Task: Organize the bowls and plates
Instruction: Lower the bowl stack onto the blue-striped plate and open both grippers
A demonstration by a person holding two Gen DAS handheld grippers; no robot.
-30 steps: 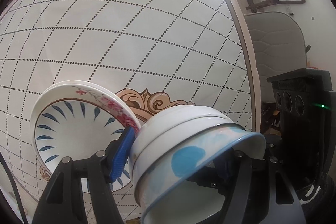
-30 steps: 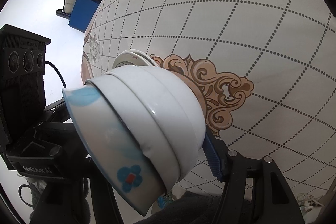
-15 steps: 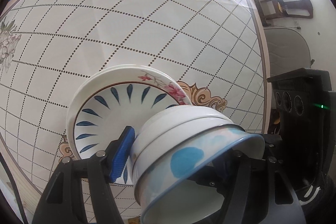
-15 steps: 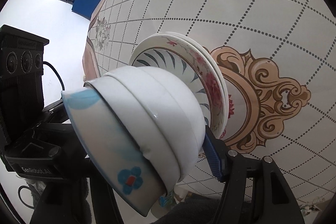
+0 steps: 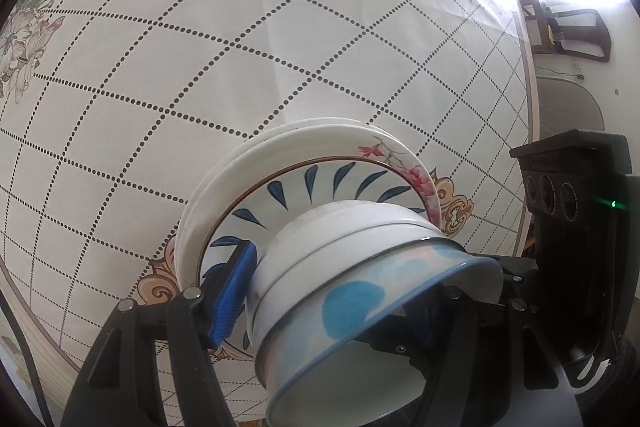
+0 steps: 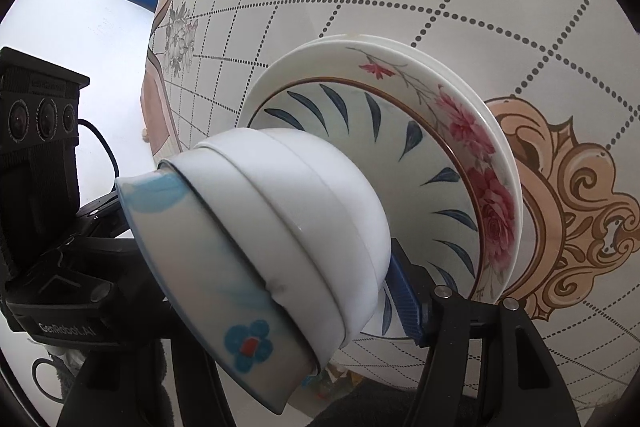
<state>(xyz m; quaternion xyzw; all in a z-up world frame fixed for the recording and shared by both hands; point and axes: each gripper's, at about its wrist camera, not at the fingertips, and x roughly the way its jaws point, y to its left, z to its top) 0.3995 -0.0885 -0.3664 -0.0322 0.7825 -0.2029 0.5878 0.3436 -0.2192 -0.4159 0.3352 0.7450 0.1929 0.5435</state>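
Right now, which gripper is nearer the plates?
Right, by a little, I judge. The right gripper and the left gripper clamp the bowls from opposite sides, just over the plates, which loom larger in the right view.

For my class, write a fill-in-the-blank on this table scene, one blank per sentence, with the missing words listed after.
1. The stack of bowls held between both tongs has ____ bowls.
2. The top plate on the table bears dark ____ leaf strokes.
3. The plate beneath it has ____ flowers on its rim.
4. The tablecloth shows a grid of ____ lines.

Missing words: three; blue; pink; dotted
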